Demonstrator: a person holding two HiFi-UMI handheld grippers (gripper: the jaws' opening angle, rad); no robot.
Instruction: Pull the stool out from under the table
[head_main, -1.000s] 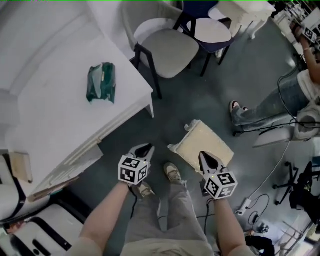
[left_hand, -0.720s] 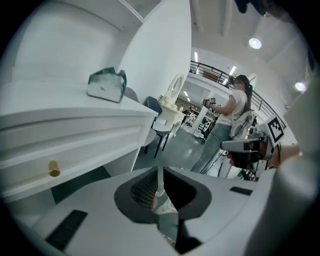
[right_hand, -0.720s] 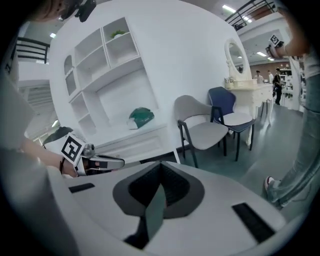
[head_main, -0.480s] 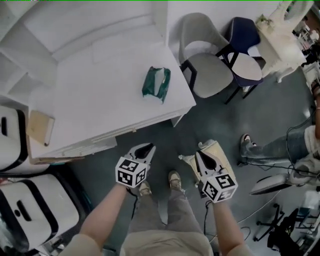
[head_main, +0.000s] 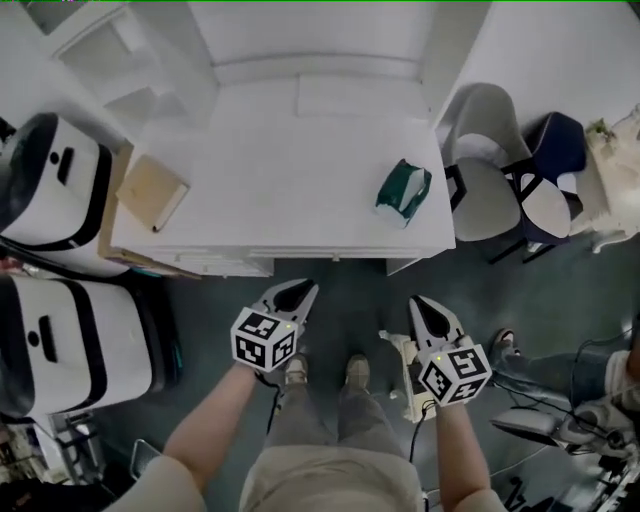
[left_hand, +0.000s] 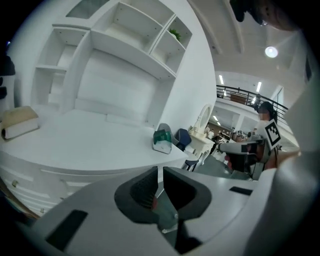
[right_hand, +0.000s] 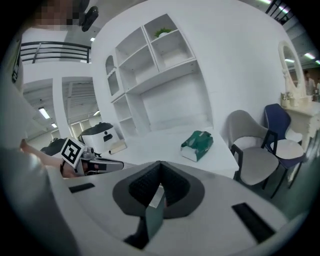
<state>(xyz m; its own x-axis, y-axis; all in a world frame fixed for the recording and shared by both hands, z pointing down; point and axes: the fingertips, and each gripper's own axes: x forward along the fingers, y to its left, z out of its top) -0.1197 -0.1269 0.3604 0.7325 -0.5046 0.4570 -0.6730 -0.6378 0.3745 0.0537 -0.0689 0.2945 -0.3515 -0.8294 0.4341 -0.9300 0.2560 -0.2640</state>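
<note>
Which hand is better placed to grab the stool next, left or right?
Probably right. The stool is just beside the right gripper; the left gripper is on the far side of the person's legs from it. Both grippers are shut and empty.

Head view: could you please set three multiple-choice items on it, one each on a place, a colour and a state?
1. Where is the stool? A on the floor, by the right gripper; B on a chair; C in a box.
2. What colour is the packet on the table? A red; B green; C yellow.
3. How are the left gripper and the right gripper? A both wide open; B left shut on the packet; C both shut, empty.
Key: 1 A, the cream stool shows on the floor beside the person's feet. 2 B, it is dark green. 3 C, each gripper view shows the jaws together with nothing between them.
</note>
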